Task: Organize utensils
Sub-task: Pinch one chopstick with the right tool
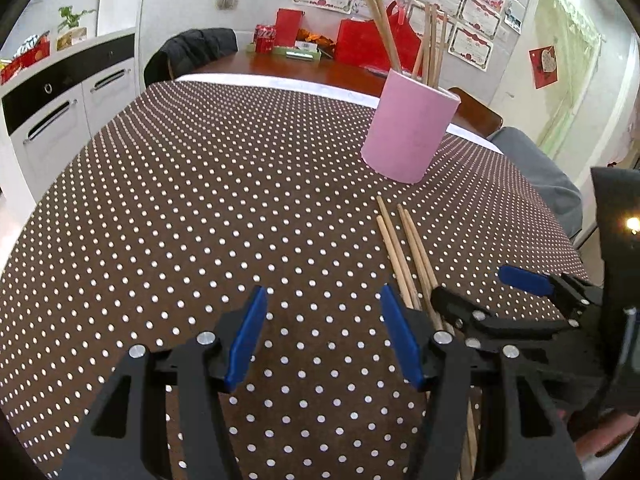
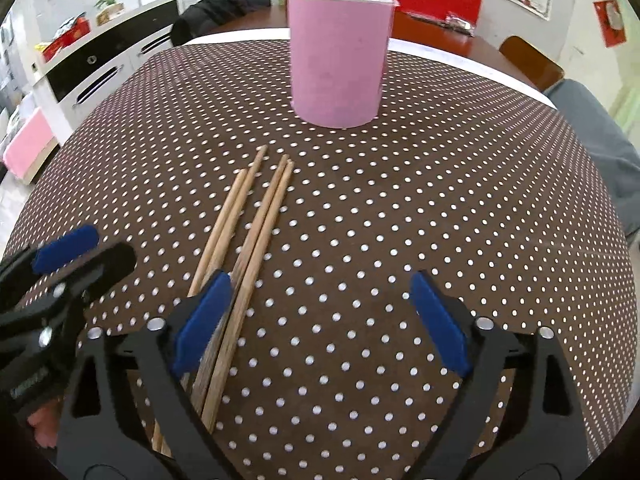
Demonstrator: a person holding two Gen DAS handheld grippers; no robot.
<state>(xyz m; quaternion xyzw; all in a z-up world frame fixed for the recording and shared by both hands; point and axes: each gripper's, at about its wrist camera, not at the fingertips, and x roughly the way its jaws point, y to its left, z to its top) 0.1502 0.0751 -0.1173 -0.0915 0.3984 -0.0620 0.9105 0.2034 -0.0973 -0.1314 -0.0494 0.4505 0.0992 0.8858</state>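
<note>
Chopsticks (image 2: 256, 216), four in number, are lying flat on the dotted tablecloth (image 2: 400, 220) in two side-by-side pairs, their tips pointing toward the pink cup (image 2: 338, 60), which is standing upright closer to the table's far edge, near those tips but apart from them. More chopsticks (image 1: 430, 40) are standing inside that cup (image 1: 410, 128), leaning outward; about six are showing, though the exact count is hard to make out. One cup only is sitting on the cloth.

Right gripper (image 2: 320, 320) is tilting down over the near part of the cloth with its blue pads spread wide and nothing between them; its left pad (image 2: 202, 320) is hanging over the near ends of the loose chopsticks, which are passing under that finger rather than between the pads. Left gripper (image 1: 324, 336) is angling down just beside it, pads partly spread and pinching nothing, only bare cloth showing between them. The four chopsticks (image 1: 404, 252) are lying to its right.
</note>
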